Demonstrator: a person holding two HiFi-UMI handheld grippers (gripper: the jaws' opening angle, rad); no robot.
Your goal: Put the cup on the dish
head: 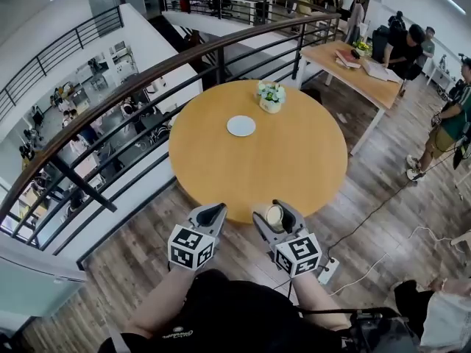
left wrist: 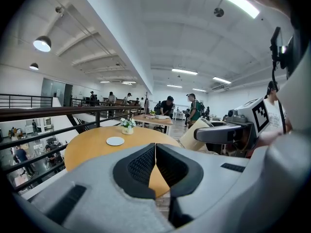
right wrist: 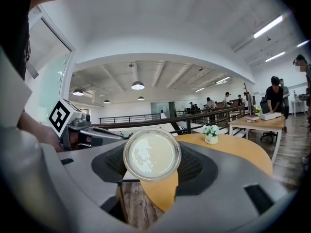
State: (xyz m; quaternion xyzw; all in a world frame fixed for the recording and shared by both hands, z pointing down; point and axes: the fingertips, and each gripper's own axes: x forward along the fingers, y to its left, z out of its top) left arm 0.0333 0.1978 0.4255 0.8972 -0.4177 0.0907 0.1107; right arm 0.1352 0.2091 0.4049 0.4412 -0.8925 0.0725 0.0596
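Note:
A cream cup [right wrist: 151,154] sits between the jaws of my right gripper [head: 274,217], which is shut on it; its round base faces the camera in the right gripper view. The cup [head: 274,215] hangs just off the near edge of the round wooden table [head: 294,160]. A small white dish [head: 241,126] lies on the far half of the table, also visible as the dish [left wrist: 115,141] in the left gripper view. My left gripper [head: 208,215] is shut with nothing in it, held beside the right one at the table's near edge.
A white pot of flowers [head: 271,96] stands behind the dish near the far edge. A dark railing [head: 110,149] curves along the table's left over an open atrium. A second table [head: 353,68] with people lies at back right. A cable and power strip [head: 327,271] lie on the wooden floor.

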